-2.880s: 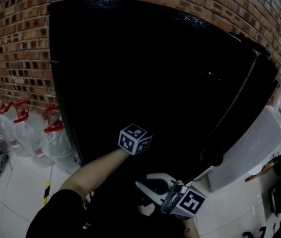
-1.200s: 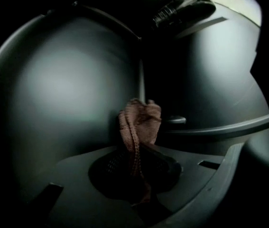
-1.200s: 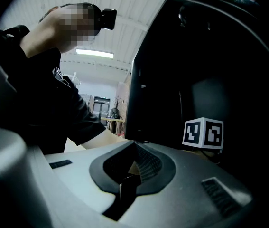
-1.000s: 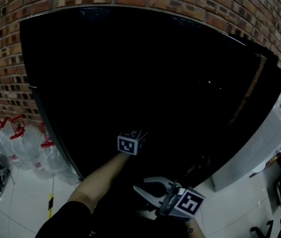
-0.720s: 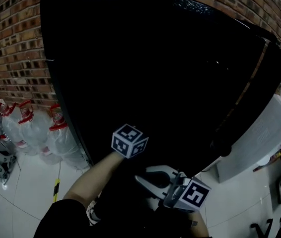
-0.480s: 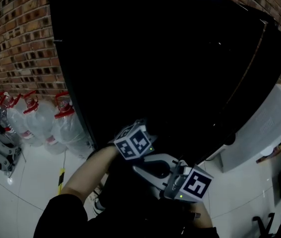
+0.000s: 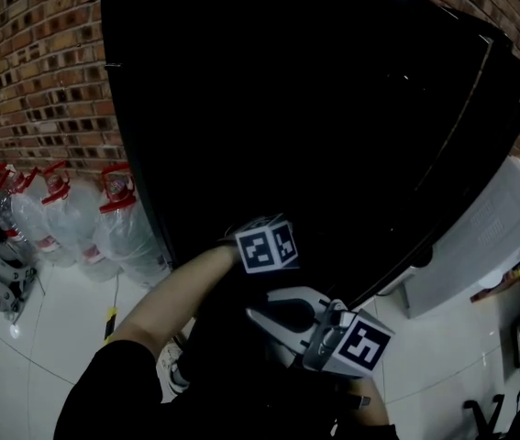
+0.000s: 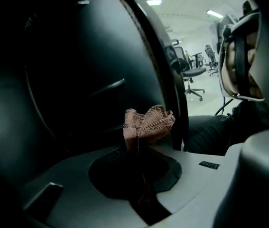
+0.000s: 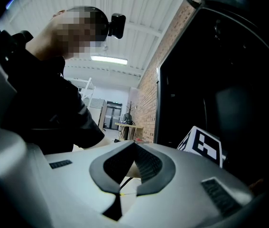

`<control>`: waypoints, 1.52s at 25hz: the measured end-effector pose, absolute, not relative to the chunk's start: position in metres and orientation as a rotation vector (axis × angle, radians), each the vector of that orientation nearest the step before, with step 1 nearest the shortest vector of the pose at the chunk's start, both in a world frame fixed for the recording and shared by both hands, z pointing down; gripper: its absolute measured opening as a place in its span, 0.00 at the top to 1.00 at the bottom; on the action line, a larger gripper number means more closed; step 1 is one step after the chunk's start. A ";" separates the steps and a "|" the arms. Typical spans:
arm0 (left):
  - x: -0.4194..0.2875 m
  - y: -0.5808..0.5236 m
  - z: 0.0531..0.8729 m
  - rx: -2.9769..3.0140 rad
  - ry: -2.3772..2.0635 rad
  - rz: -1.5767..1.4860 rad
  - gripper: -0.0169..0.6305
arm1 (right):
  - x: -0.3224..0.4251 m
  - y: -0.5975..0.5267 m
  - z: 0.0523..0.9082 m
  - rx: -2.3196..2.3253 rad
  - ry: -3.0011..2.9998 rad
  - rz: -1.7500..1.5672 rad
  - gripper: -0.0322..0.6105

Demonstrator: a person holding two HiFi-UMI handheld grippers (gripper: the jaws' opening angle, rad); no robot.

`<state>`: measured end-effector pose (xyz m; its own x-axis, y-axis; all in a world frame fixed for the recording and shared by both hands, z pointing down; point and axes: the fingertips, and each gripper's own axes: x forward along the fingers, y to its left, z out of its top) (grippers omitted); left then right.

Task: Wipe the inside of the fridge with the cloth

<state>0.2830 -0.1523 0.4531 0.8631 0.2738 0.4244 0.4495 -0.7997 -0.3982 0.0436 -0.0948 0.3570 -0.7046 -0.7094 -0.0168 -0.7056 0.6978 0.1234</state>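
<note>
Head view looks steeply down; all views share the fridge (image 7: pixel 333 108).

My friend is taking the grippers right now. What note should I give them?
Left gripper: shut on the cloth, at the front of the black fridge.
Right gripper: shut, empty, close to the left one.
Done: the cloth is picked up.
Left: wipe the inside. It is too dark in there to tell what is clean.
</note>
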 end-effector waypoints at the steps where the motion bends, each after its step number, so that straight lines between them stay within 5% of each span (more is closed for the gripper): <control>1: 0.287 -0.154 0.455 -2.534 -0.526 -0.487 0.89 | 0.046 -0.094 0.358 1.197 -2.858 -0.187 0.94; 38: 0.387 -0.311 0.460 -2.806 -0.011 -0.589 0.89 | 0.096 -0.122 0.387 1.224 -2.873 -0.054 0.94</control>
